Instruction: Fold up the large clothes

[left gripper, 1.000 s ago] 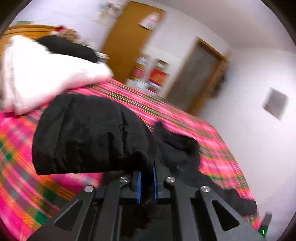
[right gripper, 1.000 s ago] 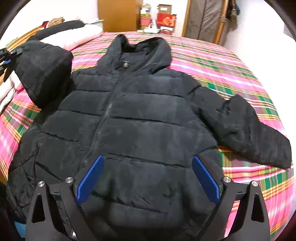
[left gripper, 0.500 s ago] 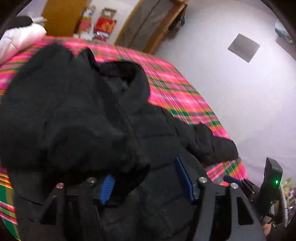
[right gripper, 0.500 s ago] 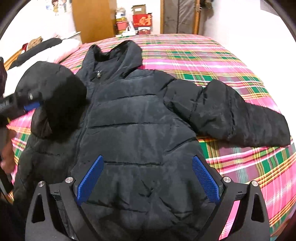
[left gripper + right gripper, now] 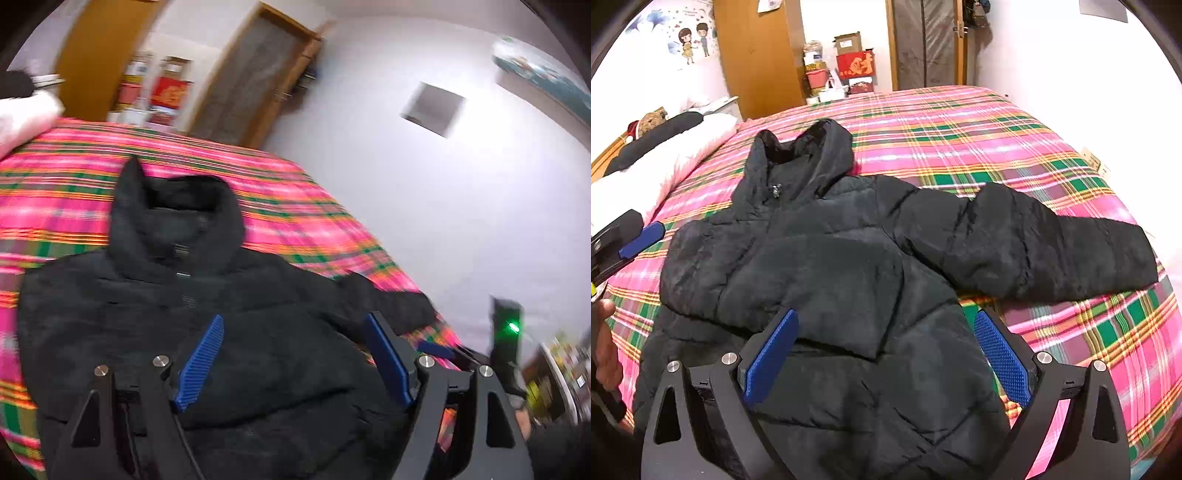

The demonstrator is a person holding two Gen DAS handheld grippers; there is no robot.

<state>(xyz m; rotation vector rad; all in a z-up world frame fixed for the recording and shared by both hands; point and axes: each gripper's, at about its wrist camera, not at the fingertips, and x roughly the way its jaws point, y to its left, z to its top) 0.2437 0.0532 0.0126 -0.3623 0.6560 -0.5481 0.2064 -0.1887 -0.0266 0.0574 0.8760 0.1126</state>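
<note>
Hovering my left gripper over the black puffer jacket, jaws wide apart after just opening, nothing pinched between the blue pads. My right gripper also stands spread and empty above the jacket's lower front. Jacket lies face up on the pink plaid bedspread, hood toward the far end. One sleeve lies folded across the chest; the other sleeve stretches out flat to the side. White pillow near the headboard side. Left view is motion-blurred.
</note>
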